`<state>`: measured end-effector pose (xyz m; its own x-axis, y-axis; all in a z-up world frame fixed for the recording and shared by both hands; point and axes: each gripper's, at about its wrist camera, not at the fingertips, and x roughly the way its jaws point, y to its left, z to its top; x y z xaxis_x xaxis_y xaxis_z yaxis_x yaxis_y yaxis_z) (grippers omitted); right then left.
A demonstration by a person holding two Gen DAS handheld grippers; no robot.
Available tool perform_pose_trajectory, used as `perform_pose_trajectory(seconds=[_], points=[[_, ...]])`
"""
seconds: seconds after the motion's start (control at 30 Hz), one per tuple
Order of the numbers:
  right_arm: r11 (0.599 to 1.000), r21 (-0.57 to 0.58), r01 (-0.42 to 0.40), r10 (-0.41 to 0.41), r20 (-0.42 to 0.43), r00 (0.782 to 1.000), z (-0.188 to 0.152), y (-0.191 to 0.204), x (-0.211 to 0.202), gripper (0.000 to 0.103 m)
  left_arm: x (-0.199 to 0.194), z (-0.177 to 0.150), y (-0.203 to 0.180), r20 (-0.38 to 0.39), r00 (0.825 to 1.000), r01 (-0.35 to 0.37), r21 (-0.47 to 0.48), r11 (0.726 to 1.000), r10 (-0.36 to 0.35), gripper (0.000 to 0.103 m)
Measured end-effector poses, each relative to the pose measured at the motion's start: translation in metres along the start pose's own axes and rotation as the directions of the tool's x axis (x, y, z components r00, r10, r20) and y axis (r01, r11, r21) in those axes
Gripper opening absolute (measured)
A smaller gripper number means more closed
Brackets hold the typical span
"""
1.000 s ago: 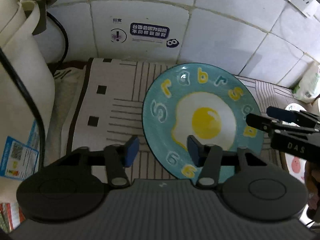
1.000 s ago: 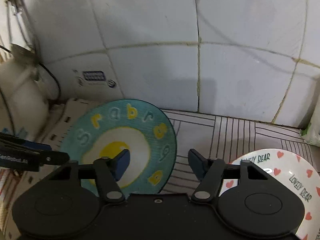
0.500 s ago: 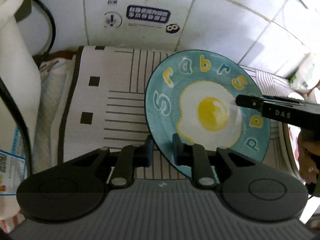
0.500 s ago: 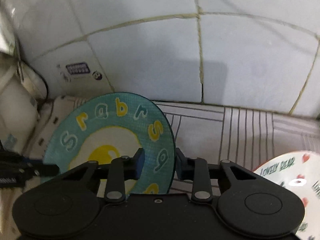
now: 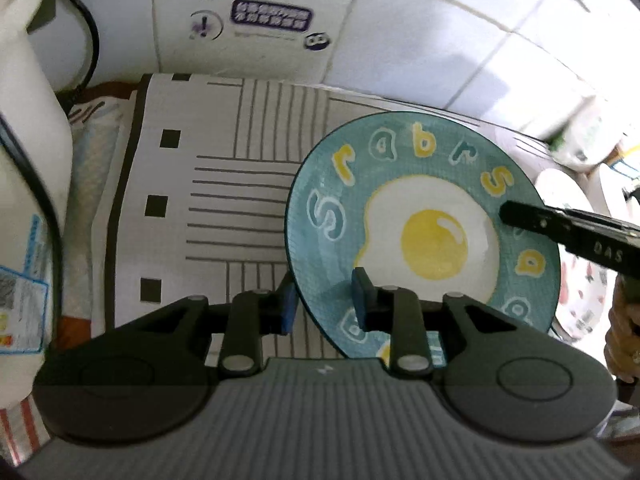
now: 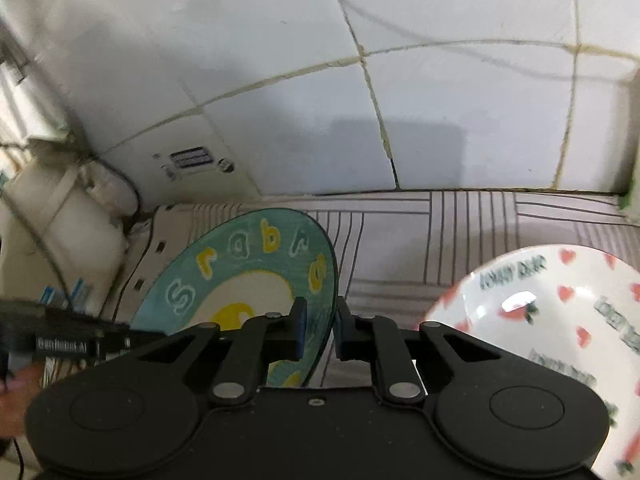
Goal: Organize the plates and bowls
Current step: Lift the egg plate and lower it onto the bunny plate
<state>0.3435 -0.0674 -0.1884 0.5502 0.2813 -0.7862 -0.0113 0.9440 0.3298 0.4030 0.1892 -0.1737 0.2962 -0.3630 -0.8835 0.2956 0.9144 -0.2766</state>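
A teal plate [image 5: 432,240] with a fried-egg picture and yellow letters sits tilted above a striped mat [image 5: 240,184]. Its near rim passes between the jaws of my left gripper [image 5: 324,306], which are opening; the gap looks wider than the rim. In the right wrist view the same plate [image 6: 240,272] stands steeply tilted, its right rim between the jaws of my right gripper [image 6: 320,328], which are closing and pinching it. The right gripper [image 5: 516,216] reaches over the plate's right side, and the left gripper [image 6: 156,336] shows at the plate's left.
A white plate [image 6: 540,308] with red hearts lies on the mat [image 6: 400,248] to the right. A white appliance [image 5: 24,120] with a black cable [image 5: 90,40] stands at the left. The tiled wall [image 6: 280,120] is close behind. A person's hand [image 5: 624,328] is at the right edge.
Both grippers closed in around the teal plate's rim. The right one moved onto the right rim and the plate tipped up. The left jaws narrowed, then widened a little.
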Motion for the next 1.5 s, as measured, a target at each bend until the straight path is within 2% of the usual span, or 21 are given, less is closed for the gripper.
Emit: perform_pose_trajectory(seconds=[0.2, 0.37, 0.53, 0.7, 0.9, 1.07, 1.23, 1.5], points=[[1.0, 0.022, -0.001, 0.0, 0.059, 0.998, -0.028, 0.006, -0.058, 0.017, -0.044, -0.004, -0.029, 0.043, 0.999, 0.006, 0.073, 0.997, -0.009, 0.024], [0.996, 0.09, 0.013, -0.023, 0.103, 0.994, -0.046, 0.001, -0.106, 0.017, -0.07, 0.001, -0.057, 0.038, 0.997, 0.061, 0.124, 0.99, -0.066, 0.024], [0.989, 0.144, 0.039, -0.059, 0.138, 0.989, -0.061, -0.011, -0.14, 0.017, -0.072, 0.007, -0.097, 0.037, 0.996, 0.071, 0.224, 0.972, -0.082, 0.024], [0.976, 0.197, 0.09, -0.122, 0.155, 0.98, -0.075, -0.032, -0.162, 0.017, -0.052, 0.018, -0.133, -0.005, 0.994, 0.103, 0.297, 0.949, -0.107, 0.024], [0.95, 0.277, 0.142, -0.186, 0.138, 0.973, -0.084, -0.071, -0.161, 0.017, -0.008, 0.028, -0.173, -0.087, 0.989, 0.142, 0.375, 0.916, -0.118, 0.025], [0.924, 0.338, 0.18, -0.22, 0.083, 0.972, -0.086, -0.105, -0.146, 0.017, 0.03, 0.033, -0.2, -0.145, 0.986, 0.142, 0.433, 0.89, -0.087, 0.027], [0.911, 0.369, 0.183, -0.217, 0.05, 0.975, -0.087, -0.126, -0.132, 0.017, 0.051, 0.037, -0.215, -0.173, 0.984, 0.117, 0.458, 0.881, -0.04, 0.027], [0.906, 0.349, 0.238, -0.237, -0.046, 0.97, -0.073, -0.124, -0.113, 0.019, 0.076, 0.046, -0.217, -0.224, 0.974, 0.077, 0.437, 0.896, 0.026, 0.031]])
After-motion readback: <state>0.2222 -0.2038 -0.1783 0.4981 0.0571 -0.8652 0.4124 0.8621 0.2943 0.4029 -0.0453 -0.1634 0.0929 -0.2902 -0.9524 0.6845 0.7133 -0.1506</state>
